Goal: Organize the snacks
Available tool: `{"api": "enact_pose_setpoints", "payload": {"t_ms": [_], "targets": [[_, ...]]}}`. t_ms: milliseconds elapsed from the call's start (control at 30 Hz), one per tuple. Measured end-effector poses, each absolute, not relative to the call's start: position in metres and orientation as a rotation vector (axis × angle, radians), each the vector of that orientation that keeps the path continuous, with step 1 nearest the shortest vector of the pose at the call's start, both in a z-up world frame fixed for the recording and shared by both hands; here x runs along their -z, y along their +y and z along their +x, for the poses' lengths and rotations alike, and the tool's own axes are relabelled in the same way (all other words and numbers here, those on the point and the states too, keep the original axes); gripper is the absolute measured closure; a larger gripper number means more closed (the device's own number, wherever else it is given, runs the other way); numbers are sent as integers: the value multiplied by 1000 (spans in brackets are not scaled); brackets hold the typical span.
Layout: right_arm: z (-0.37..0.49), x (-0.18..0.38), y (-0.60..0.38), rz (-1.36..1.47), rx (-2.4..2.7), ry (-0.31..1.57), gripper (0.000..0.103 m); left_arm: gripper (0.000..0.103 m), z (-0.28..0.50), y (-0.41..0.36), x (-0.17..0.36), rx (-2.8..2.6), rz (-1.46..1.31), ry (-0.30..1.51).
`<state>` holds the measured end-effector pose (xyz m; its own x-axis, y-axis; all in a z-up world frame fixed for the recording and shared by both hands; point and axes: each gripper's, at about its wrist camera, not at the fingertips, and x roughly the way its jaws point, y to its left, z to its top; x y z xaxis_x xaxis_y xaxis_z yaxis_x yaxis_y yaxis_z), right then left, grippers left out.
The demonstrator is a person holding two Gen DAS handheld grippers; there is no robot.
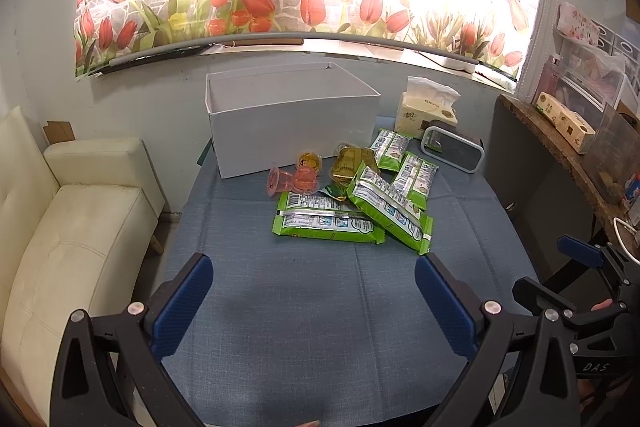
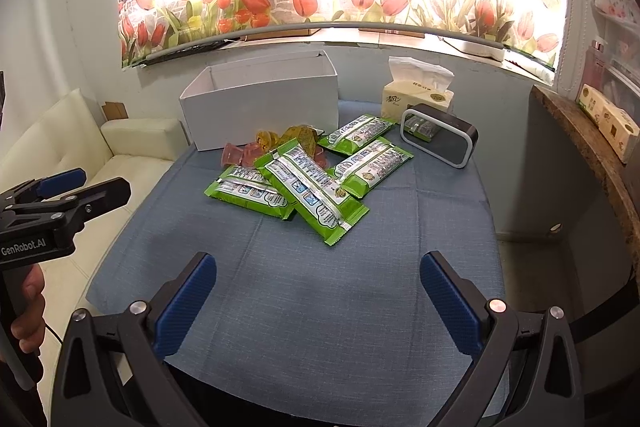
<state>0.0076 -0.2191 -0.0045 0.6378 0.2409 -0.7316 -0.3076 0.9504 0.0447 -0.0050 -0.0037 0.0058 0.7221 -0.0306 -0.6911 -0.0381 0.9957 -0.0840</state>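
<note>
Both the left gripper [image 1: 314,301] and right gripper [image 2: 318,301] gape empty; the nearest green packet [image 2: 314,189] lies ahead, long axis running far-left to near-right, nearer the right.

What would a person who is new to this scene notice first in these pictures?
The bright green snack packets piled near the middle of the blue tablecloth catch the eye first, with small jelly cups beside them. Just behind stands an open white box. Both the left gripper and the right gripper are open and hold nothing.

Box [image 1: 294,131] interior hidden; wrapper print illegible
</note>
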Motion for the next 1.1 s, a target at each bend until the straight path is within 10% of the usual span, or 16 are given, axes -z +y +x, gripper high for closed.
{"api": "enact_pose_setpoints", "payload": {"t_ms": [1100], "targets": [[10,7,-215,-89,-332,827,0,0,-7,-3,-7,-3,-94,765]]}}
